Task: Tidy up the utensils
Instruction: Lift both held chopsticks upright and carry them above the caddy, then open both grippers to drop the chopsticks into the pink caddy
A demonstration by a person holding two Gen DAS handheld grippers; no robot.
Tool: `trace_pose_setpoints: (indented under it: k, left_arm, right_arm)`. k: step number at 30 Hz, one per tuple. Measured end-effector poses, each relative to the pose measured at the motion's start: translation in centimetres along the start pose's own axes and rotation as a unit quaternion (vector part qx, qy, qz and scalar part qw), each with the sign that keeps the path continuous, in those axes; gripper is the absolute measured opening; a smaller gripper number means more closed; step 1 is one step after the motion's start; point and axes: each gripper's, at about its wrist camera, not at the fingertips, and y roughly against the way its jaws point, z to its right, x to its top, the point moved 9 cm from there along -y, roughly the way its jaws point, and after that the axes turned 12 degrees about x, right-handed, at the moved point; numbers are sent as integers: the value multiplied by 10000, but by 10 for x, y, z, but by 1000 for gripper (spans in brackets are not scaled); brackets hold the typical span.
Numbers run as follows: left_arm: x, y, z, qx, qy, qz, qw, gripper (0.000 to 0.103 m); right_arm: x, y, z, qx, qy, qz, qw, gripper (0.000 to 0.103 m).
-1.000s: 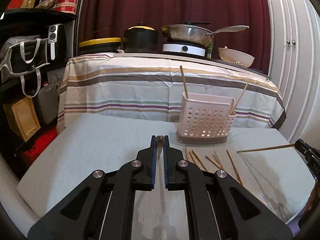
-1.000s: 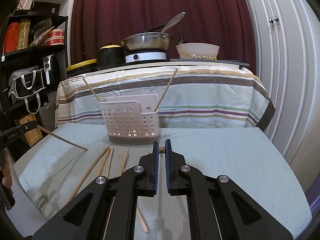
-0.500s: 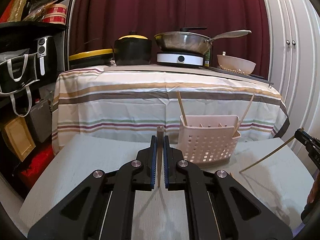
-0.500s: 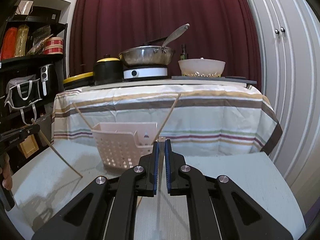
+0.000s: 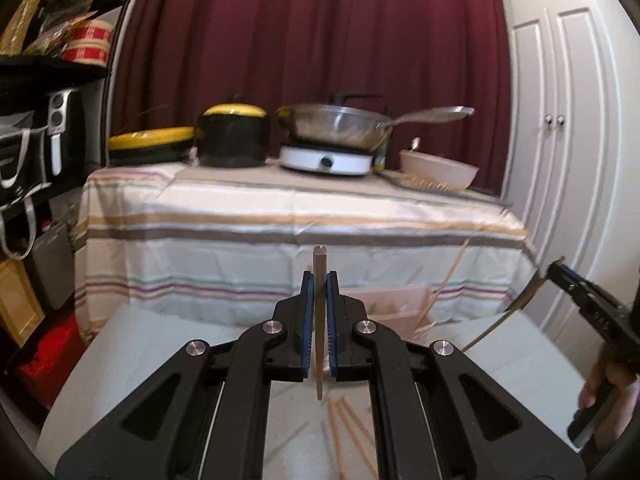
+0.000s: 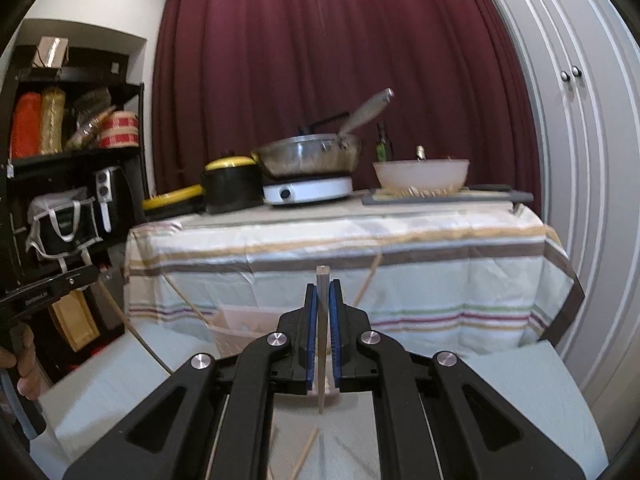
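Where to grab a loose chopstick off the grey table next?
Take one of the loose chopsticks near mid-length, coming straight down with the fingers across its thin width. They lie flat on the grey table, almost side by side, so pick an outer one. Both grippers already hold a stick.

Only one bit of print is seen: small white lettering on the side of the left tongs (image 6: 48, 294), in the right wrist view. It is too small and blurred to be read. White markings on the black bag (image 5: 12, 160) are cut off; no word is made out. No legible labels, brands or numbers elsewhere.
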Motion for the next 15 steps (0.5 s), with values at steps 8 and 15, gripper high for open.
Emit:
trace_pose_setpoints:
  k: [8, 15]
  left_arm:
    - [65, 3, 20, -149, -46, 577, 9982, 6]
    - [106, -24, 36, -156, 61, 914, 9957, 6]
  right_arm:
    - [52, -10, -13, 213, 258, 419, 9986, 7]
    - [75, -41, -8, 250, 316, 547, 9977, 7]
